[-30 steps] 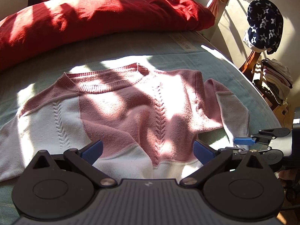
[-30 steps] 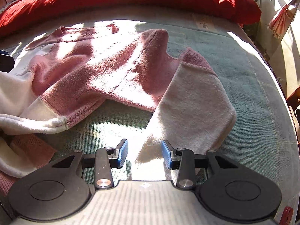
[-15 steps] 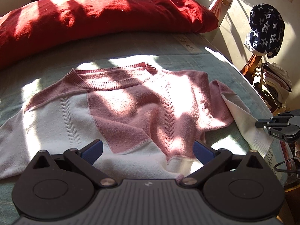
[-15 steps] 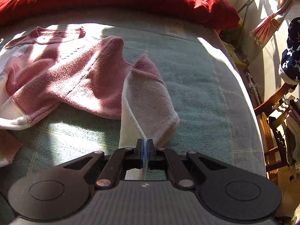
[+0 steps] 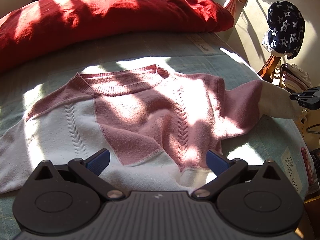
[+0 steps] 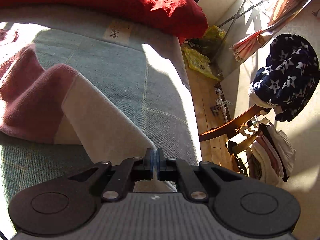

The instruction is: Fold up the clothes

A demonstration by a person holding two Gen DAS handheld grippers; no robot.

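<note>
Left gripper (image 5: 157,160), right gripper (image 6: 154,160): black linkage arms, silver pivot screws, blue ribbed pads, grey ridged body.

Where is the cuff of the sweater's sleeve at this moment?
In the right wrist view, the sleeve's cuff is pinched in the shut right tongs, over the bed's right edge.

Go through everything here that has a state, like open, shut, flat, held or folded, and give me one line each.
Sweater: unfolded, front up, body flat on the bed.
Right sleeve: cuff pinched, pulled out toward the bed's edge, partly lifted.
Left sleeve: lying loose on the bed.
Left gripper: jaws open, holding nothing, over the hem.
Right gripper: jaws shut on the cuff.
</note>
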